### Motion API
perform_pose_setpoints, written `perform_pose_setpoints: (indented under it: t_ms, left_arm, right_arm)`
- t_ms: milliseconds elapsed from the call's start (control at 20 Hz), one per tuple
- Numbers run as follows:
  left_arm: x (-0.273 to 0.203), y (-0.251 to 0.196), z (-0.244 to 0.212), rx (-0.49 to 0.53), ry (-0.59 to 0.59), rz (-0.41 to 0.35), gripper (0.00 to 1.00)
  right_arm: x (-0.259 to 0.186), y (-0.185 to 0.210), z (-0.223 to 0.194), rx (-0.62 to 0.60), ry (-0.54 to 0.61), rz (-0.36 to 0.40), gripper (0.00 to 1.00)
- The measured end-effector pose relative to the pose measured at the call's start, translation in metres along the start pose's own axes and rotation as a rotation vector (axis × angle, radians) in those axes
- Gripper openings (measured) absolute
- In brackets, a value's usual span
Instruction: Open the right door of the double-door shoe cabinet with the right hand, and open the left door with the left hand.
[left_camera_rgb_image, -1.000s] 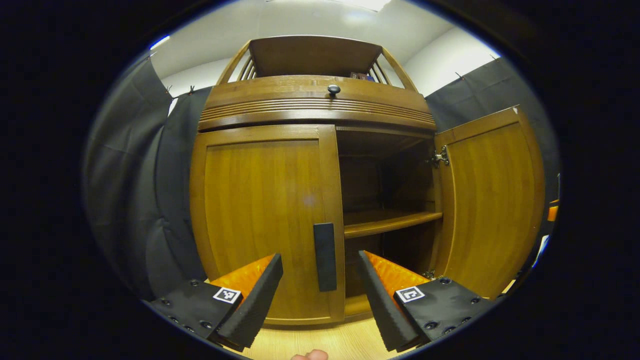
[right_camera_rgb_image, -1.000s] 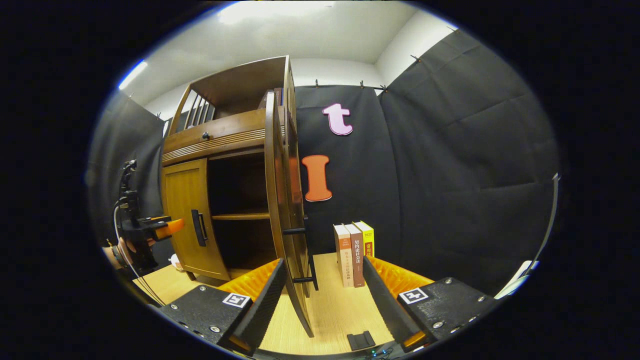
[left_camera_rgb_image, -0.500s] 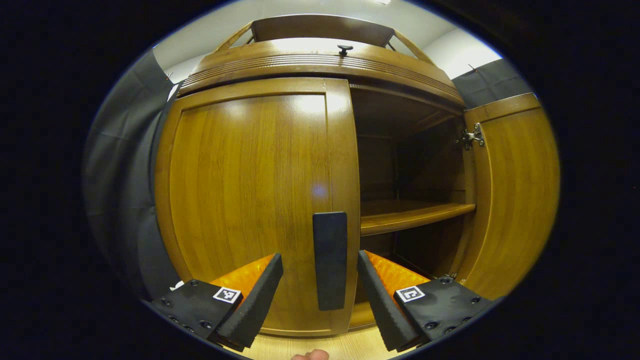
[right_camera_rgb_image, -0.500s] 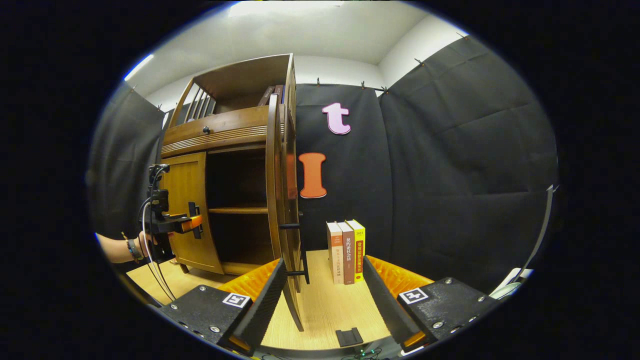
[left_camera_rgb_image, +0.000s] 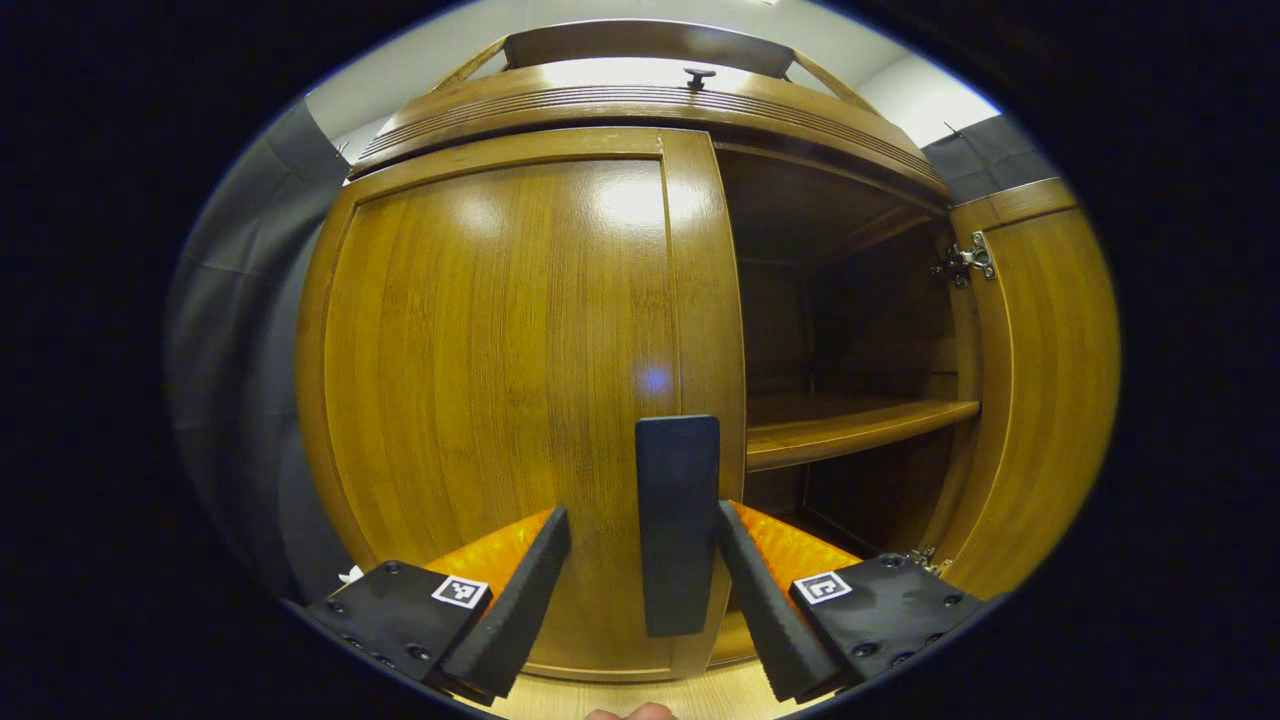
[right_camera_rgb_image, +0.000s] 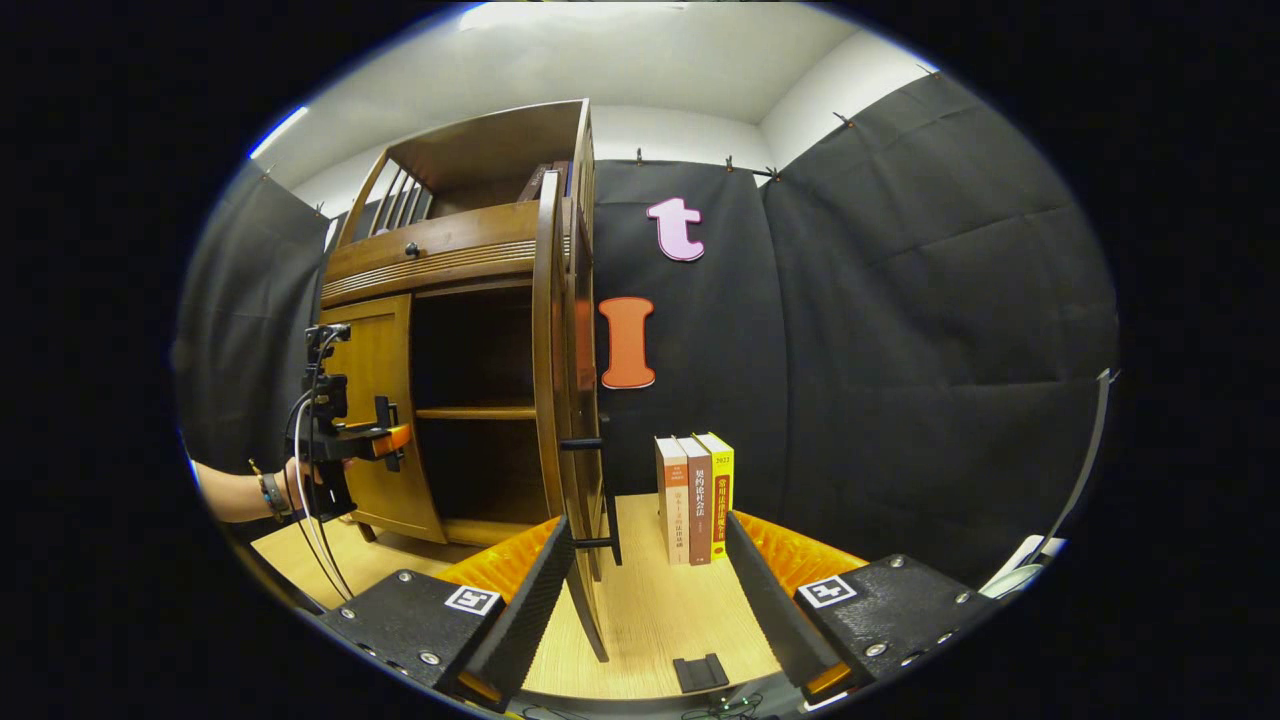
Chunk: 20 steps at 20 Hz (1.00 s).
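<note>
The task looks about half done. In the right gripper view the shoe cabinet's right door (right_camera_rgb_image: 552, 400) stands swung out, edge-on at frame centre, and the right gripper (right_camera_rgb_image: 640, 590) sits at the bottom, fingers spread wide and empty. In the left gripper view the left door (left_camera_rgb_image: 500, 400) is shut, filling centre-left. The left gripper (left_camera_rgb_image: 640, 580) has its fingers wide, flanking the black handle (left_camera_rgb_image: 678, 520) without clamping it. Gripping and pulling remain.
</note>
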<state>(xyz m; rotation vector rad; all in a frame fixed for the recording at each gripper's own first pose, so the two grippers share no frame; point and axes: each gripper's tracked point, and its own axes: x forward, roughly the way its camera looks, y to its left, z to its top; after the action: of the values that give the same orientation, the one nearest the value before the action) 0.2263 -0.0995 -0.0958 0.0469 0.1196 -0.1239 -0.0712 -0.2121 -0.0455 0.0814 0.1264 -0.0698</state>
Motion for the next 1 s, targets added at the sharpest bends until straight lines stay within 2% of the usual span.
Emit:
perform_pose_setpoints:
  t_ms: [200,250,300,450,550,700,850,1000]
  left_arm:
    - [0.000,0.000,0.000,-0.009,-0.003,0.001,0.96]
    - [0.000,0.000,0.000,-0.016,-0.007,-0.001,0.96]
    - [0.000,-0.002,0.000,-0.025,-0.009,-0.011,0.93]
    - [-0.001,-0.017,0.000,-0.019,-0.001,-0.048,0.72]
    - [0.001,-0.015,0.000,-0.013,-0.006,-0.036,0.58]
    - [0.000,-0.017,0.001,-0.057,0.009,-0.045,0.38]
    - [-0.001,-0.015,-0.003,-0.026,0.032,-0.031,0.33]
    - [-0.006,-0.017,0.000,-0.035,0.032,-0.061,0.29]
  right_arm:
    - [0.004,0.003,0.002,0.007,-0.006,0.007,0.93]
    - [0.003,0.004,0.003,0.011,-0.012,0.009,0.89]
    - [0.002,0.004,0.005,0.014,-0.016,0.009,0.93]
    - [0.000,0.002,0.003,0.017,-0.015,0.001,0.93]
    - [-0.001,0.001,0.001,0.020,-0.013,-0.006,0.93]
    - [-0.005,0.002,0.003,0.021,-0.016,-0.009,0.93]
    - [-0.005,0.004,0.005,0.025,-0.022,-0.007,0.93]
    - [-0.007,0.010,0.009,0.032,-0.037,0.006,0.93]
